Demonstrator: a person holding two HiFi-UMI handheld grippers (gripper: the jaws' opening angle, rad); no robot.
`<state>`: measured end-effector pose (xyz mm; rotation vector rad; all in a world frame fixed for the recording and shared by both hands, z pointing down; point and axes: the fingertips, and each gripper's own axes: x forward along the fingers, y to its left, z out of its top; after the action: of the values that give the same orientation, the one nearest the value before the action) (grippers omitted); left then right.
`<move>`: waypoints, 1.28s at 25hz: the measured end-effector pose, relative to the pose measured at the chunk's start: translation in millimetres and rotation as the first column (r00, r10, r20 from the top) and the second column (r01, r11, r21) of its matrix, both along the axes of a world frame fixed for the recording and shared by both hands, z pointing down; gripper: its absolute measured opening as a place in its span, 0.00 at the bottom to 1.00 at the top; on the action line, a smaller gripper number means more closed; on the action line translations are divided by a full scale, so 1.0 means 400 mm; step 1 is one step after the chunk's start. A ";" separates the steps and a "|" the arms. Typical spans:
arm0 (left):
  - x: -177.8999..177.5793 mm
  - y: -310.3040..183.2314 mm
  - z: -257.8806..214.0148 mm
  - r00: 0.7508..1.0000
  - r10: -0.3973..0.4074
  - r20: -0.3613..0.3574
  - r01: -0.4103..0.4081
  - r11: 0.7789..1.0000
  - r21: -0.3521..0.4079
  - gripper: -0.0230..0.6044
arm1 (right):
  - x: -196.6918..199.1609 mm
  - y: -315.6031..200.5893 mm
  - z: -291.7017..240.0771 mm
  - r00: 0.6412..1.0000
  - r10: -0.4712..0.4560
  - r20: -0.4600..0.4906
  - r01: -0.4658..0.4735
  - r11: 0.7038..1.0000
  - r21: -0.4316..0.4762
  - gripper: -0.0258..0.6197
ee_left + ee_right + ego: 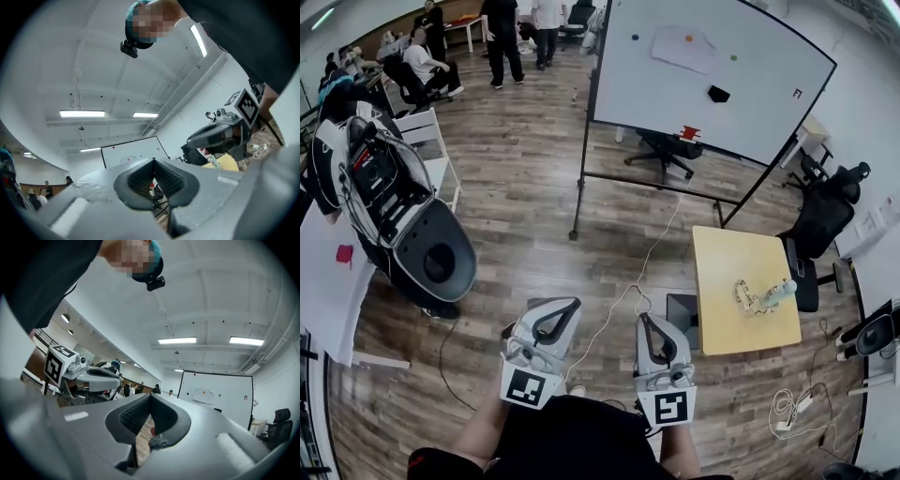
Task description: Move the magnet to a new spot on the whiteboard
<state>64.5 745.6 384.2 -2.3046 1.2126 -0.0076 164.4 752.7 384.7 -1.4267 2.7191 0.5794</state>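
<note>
Both tongs are sitting nearest of all, low against the holder's body.

- **Left tongs** [570, 304]: tips pressing together, nothing between them.
- **Right tongs** [645, 320]: likewise pressed together and carrying nothing.
- **Aim:** both are pointing forward and tilting slightly upward, side by side.

Beyond them:

- **Wooden floor** [525, 187]: stretching away, with a pale cable [652, 253] trailing across it.
- **Yellow tabletop** [722, 253]: standing just ahead to the right, bearing a small jumble of objects [762, 296] that I cannot identify.
- **Whiteboard** [769, 66]: standing on its frame well apart from both tongs, ahead and somewhat to the right.
- **Magnets:** three small round ones are sticking along the board's upper part.
  - The dark magnet [635, 37] is at the left.
  - The orange magnet [689, 38] is in the middle, on a faint drawn outline.
  - The green magnet [733, 57] is to the right.
  - Which one the task means, I cannot tell. Being round, none is offering a long axis to line up with.
- **Black block** [719, 94]: probably an eraser, clinging lower on the board.
- **Red item** [691, 132]: resting at the bottom ledge.

**Judgement:** the move is not yet under way, and a walk forward is needed first. The right tongs are lying marginally nearer the magnets, so they are looking the likelier to reach. They will be needing to spread before closing on one.
</note>
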 end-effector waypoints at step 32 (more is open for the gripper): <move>-0.102 -0.771 0.009 0.998 0.050 -0.031 -0.051 0.999 -0.016 0.04 | -0.092 -0.736 0.033 0.993 0.084 -0.081 -0.085 0.996 -0.013 0.04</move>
<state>23.5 437.3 387.7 -2.3574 1.1733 0.0364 127.5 458.4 398.0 -1.5622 2.7409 0.6332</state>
